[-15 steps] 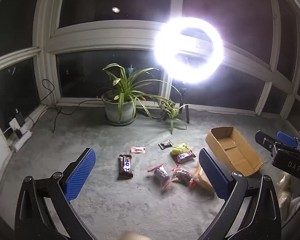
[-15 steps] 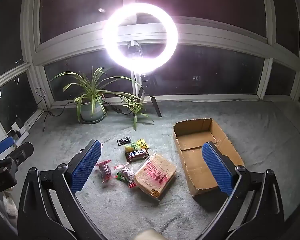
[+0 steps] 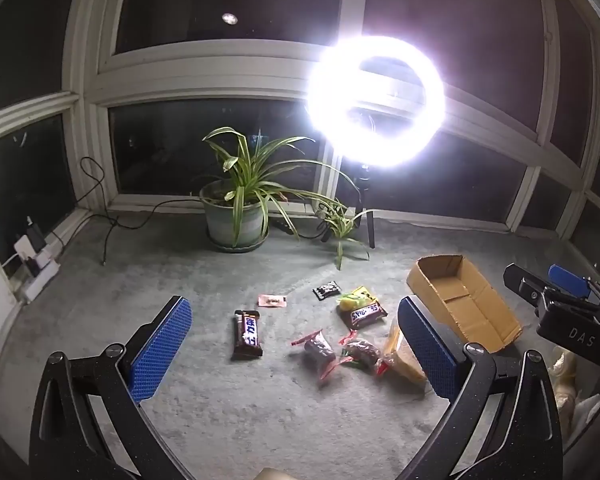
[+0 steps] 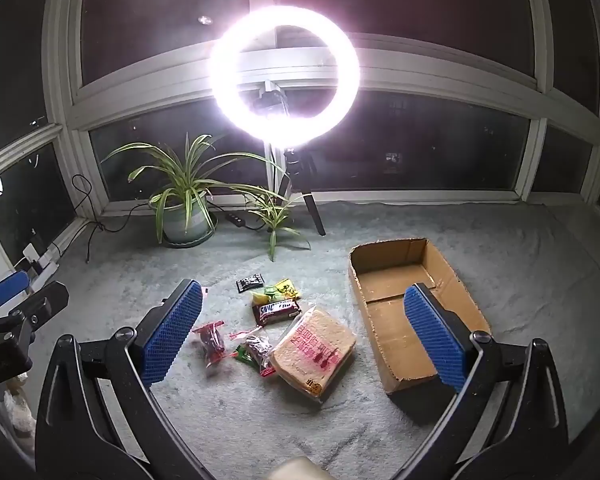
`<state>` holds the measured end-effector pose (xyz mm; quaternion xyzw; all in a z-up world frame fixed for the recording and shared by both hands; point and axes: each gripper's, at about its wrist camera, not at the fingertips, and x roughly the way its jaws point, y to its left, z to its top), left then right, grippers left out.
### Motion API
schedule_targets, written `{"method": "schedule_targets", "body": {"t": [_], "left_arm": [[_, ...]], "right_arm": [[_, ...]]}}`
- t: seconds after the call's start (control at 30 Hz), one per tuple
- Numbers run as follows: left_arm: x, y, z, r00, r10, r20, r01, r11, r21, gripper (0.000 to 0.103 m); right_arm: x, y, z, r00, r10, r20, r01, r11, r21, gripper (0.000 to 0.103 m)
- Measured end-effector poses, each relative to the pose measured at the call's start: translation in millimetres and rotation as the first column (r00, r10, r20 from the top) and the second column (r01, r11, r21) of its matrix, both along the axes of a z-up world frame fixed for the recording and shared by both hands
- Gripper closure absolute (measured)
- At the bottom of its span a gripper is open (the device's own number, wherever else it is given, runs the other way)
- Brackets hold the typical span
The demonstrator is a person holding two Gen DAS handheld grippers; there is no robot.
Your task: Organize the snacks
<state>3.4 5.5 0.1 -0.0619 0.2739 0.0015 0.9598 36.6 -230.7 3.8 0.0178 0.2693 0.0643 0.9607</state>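
Snacks lie scattered on the grey carpet: a brown chocolate bar (image 3: 247, 334), a small pink packet (image 3: 272, 301), a small black packet (image 3: 326, 290), a yellow-green packet (image 3: 358, 298), a Snickers bar (image 3: 364, 315) (image 4: 277, 311), two clear red-trimmed packets (image 3: 319, 350) (image 3: 363, 354) and a bagged bread loaf (image 4: 315, 351). An open cardboard box (image 4: 404, 304) (image 3: 462, 300) lies empty to their right. My left gripper (image 3: 296, 346) is open and empty above the snacks. My right gripper (image 4: 302, 334) is open and empty above the bread.
A potted spider plant (image 3: 236, 216) and a ring light on a tripod (image 3: 376, 100) stand at the window behind the snacks. A power strip and cables (image 3: 36, 264) lie at the left wall. Pale bags (image 3: 564, 376) lie at the right edge.
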Motion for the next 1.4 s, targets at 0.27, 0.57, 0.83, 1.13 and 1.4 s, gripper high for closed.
{"method": "schedule_targets", "body": {"t": [0.27, 0.57, 0.83, 1.13, 1.4], "left_arm": [[0, 1, 0, 1.0, -0.004, 0.003, 0.004, 1.0, 0.005, 0.001], [0, -4, -1, 1.0, -0.006, 0.004, 0.006, 1.0, 0.005, 0.001], [-2, -9, -1, 1.0, -0.013, 0.008, 0.013, 1.0, 0.008, 0.001], [-4, -9, 1, 1.0, -0.018, 0.008, 0.018, 1.0, 0.003, 0.001], [-4, -9, 1, 1.0, -0.016, 0.005, 0.016, 1.0, 0.0, 0.001]], "right_arm": [[-4, 5, -4, 1.0, 0.003, 0.002, -0.003, 1.0, -0.005, 0.0], [-2, 3, -5, 1.0, -0.001, 0.001, 0.001, 1.0, -0.007, 0.0], [-4, 6, -5, 1.0, -0.001, 0.004, 0.001, 1.0, -0.011, 0.0], [-4, 4, -4, 1.0, 0.0, 0.002, 0.0, 1.0, -0.012, 0.0], [-4, 4, -5, 1.0, 0.0, 0.001, 0.0, 1.0, -0.012, 0.0]]}}
